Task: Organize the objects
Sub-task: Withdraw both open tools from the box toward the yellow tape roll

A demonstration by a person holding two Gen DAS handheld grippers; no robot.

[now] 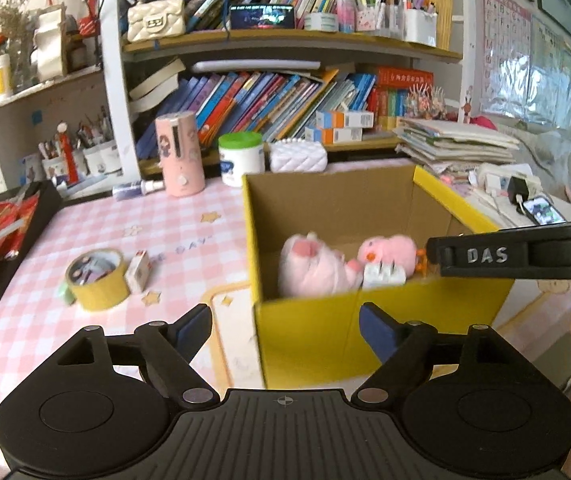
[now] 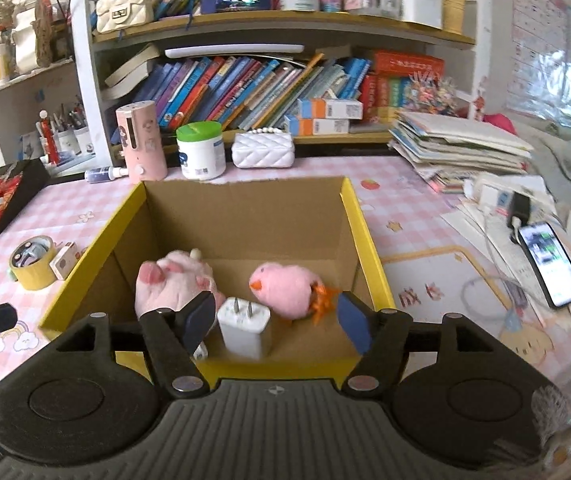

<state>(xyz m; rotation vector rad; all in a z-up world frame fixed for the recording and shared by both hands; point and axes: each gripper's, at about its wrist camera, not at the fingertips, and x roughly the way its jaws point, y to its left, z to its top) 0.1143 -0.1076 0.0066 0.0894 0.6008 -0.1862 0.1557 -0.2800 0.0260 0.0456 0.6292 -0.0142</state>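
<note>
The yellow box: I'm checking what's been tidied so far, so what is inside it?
Inside the yellow box lie a pink paw plush, a pink bird plush and a white plug charger. The right claw hides part of the floor at the near wall.

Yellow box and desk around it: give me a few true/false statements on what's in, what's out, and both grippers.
1. The white charger is inside the yellow box. True.
2. The roll of yellow tape is inside the box. False: it lies on the pink checked tablecloth, to the left of the box.
3. Two pink plush toys are in the box. True: a pink paw plush and a pink bird plush.
4. The right gripper is clamped on the charger. False: its jaws are open and hold nothing.
5. The left gripper holds the tape. False: it is open and empty, in front of the box.
</note>
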